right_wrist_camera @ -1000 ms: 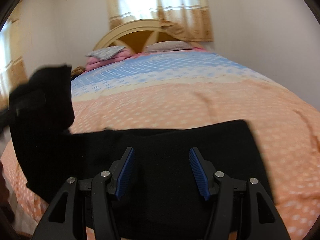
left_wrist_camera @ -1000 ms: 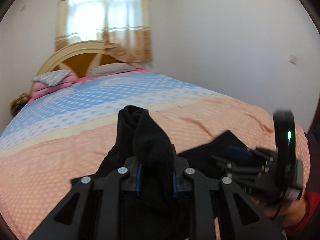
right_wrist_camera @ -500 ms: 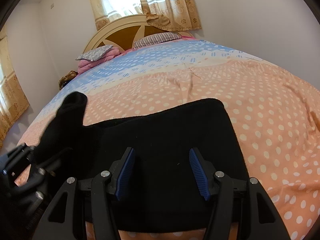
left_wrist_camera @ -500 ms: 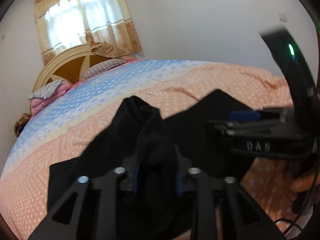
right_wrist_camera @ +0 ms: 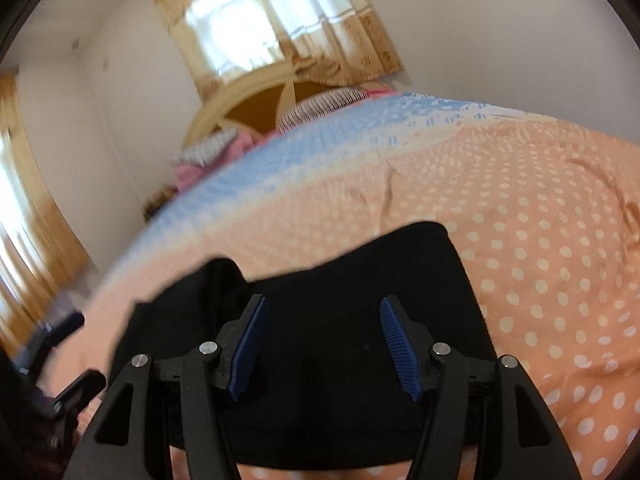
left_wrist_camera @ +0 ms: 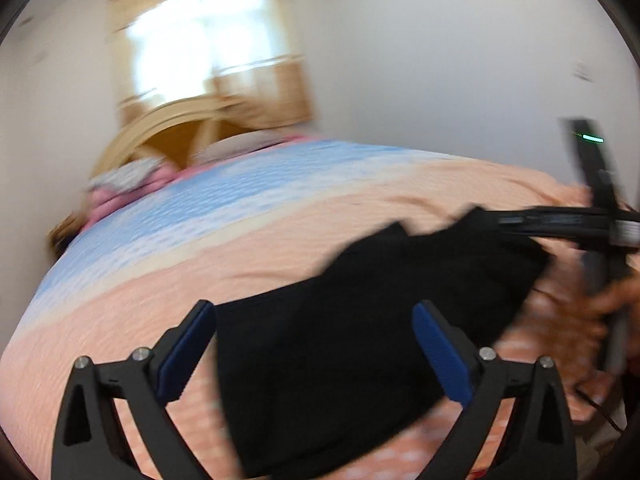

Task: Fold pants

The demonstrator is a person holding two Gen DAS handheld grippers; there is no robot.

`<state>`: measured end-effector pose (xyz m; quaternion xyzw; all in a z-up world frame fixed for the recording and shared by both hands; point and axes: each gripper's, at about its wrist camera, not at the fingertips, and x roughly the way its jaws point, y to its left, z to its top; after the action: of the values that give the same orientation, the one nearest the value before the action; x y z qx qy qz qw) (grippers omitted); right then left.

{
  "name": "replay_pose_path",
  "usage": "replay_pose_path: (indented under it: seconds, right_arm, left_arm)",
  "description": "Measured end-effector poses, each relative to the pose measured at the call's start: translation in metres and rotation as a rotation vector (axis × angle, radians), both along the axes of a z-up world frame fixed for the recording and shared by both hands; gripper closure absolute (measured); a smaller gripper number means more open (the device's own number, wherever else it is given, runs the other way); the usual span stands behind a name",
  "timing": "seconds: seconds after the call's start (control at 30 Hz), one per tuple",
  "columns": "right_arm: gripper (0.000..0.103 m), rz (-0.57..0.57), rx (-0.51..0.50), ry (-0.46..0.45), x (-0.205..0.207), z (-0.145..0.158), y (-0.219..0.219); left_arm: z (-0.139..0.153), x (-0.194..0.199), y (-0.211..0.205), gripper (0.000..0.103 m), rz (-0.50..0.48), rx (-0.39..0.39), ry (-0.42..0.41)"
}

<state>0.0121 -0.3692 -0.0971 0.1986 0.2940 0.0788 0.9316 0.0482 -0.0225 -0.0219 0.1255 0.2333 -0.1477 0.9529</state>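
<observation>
Pants black, folded flat on bedspread.

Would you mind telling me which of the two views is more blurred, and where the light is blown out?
Left wrist view: strong motion blur everywhere except the left gripper; the window is overexposed, and the pants are a featureless black. Right wrist view: sharper, with clear dots on the bedspread, blur toward the left edge, a bright window, and fisheye bending.
</observation>
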Motion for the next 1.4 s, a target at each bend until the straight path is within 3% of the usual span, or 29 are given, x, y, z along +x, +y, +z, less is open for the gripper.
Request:
replay_pose_path:
  seconds: [0.1,0.17,0.27,0.37,0.43,0.47,0.57,0.6,0.73,0.87,0.97,1.07,1.1,1.13,1.3,1.4]
  right_arm:
    - [0.043,0.042,0.088,0.000,-0.005,0.007,0.013]
    - [0.043,0.111,0.086,-0.022,-0.011,0.014,0.038]
    - [0.043,0.226,0.031,-0.007,-0.011,0.019,0.078]
    - [0.043,0.241,-0.116,0.064,0.001,0.009,0.109]
    - [0.044,0.265,-0.144,0.113,0.008,-0.004,0.120]
    - [0.048,0.257,-0.167,0.135,0.010,-0.010,0.125]
    - [0.082,0.278,-0.207,0.108,0.007,-0.009,0.134]
    - [0.088,0.293,-0.218,0.100,0.007,-0.006,0.137]
    - [0.091,0.347,-0.255,0.053,0.003,0.012,0.133]
    - [0.091,0.331,-0.289,0.046,-0.003,0.027,0.107]
    - [0.088,0.366,-0.264,0.115,0.006,0.013,0.089]
    - [0.069,0.376,-0.176,0.197,0.016,-0.008,0.081]
    - [0.069,0.374,-0.146,0.202,0.016,-0.011,0.079]
    - [0.068,0.368,-0.115,0.189,0.015,-0.010,0.074]
    - [0.039,0.274,-0.023,0.076,0.005,0.011,0.055]
    - [0.039,0.257,0.014,0.073,0.016,0.009,0.055]
  left_arm:
    - [-0.012,0.018,0.024,0.002,0.145,0.020,0.063]
    - [-0.019,0.026,0.030,0.002,0.198,0.011,0.099]
    - [-0.028,0.030,0.030,0.002,0.209,-0.013,0.144]
    - [-0.037,0.029,0.022,0.002,0.213,0.010,0.176]
    - [-0.039,0.027,0.022,0.002,0.204,0.015,0.184]
    - [-0.039,0.025,0.021,0.002,0.198,0.015,0.183]
    - [-0.037,0.026,0.024,0.002,0.201,0.011,0.179]
    - [-0.036,0.027,0.025,0.002,0.206,0.004,0.182]
    - [-0.028,0.030,0.033,0.002,0.213,-0.039,0.184]
    - [-0.022,0.033,0.039,0.002,0.222,-0.068,0.172]
    - [-0.027,0.037,0.037,0.002,0.224,-0.064,0.191]
    - [-0.031,0.037,0.034,0.002,0.219,-0.040,0.199]
    - [-0.030,0.036,0.033,0.002,0.217,-0.032,0.192]
    - [-0.029,0.036,0.033,0.002,0.219,-0.025,0.186]
    - [-0.029,0.043,0.034,0.002,0.251,-0.008,0.191]
    - [-0.031,0.047,0.034,0.002,0.269,0.011,0.205]
